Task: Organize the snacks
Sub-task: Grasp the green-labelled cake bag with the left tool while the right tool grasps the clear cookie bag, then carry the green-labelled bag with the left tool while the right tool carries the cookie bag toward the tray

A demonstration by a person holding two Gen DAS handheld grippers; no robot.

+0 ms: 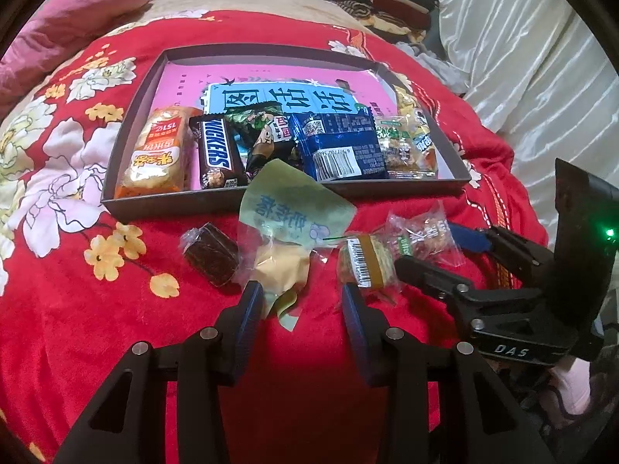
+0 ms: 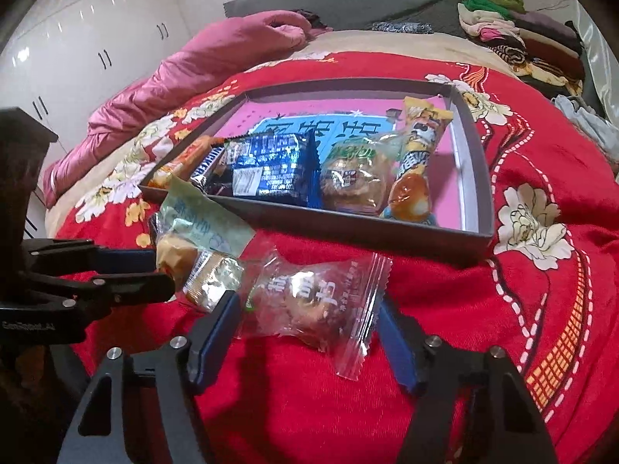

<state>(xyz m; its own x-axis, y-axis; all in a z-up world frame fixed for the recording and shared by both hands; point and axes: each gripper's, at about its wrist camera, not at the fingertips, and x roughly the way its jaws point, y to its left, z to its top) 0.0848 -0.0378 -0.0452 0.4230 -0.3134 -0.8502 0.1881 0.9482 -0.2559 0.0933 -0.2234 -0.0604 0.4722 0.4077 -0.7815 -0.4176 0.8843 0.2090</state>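
left gripper [image 1: 301,301]: jaws partly open around green-wrapped cake [image 1: 286,239], not squeezing | right gripper [image 2: 305,328]: jaws wide beside clear-wrapped pastry [image 2: 313,309], lower middle | box [image 1: 271,203]: above, holds snacks | brown cake [image 1: 211,255] and small wrapped cake [image 1: 363,263] crowd close | red bed blanket [image 1: 96,328] underneath

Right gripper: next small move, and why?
Probably close the right gripper on the clear-wrapped pastry. Its blue fingers straddle the packet on the red blanket, seemingly with gaps on both sides, so nothing is held yet. The gray tray behind has bare pink floor at its right end for it.
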